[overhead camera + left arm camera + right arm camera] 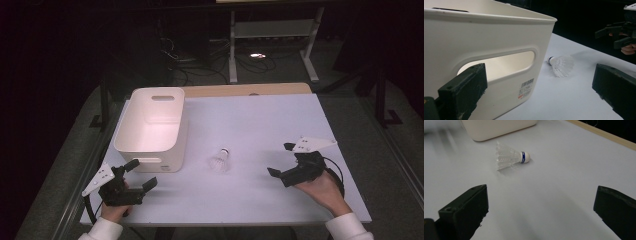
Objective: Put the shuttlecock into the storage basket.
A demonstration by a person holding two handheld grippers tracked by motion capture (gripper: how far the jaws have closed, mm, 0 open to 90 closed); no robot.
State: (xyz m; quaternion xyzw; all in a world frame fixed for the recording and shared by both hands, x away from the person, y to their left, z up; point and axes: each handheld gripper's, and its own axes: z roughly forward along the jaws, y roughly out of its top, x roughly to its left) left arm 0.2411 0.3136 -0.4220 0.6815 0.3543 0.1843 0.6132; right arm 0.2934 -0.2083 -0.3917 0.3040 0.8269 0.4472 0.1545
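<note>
Right gripper [281,162] jaws spread wide, aimed at the shuttlecock [220,160], likely for pickup. Left gripper [136,174] waits released beside the white bin [150,125]

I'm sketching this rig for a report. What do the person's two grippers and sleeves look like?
Each hand holds a black two-jaw tool. The left gripper and right gripper both have blocky black jaws and a pale grey three-cornered plate on top. A black cable loops from the right one. Both sleeves are white.
</note>
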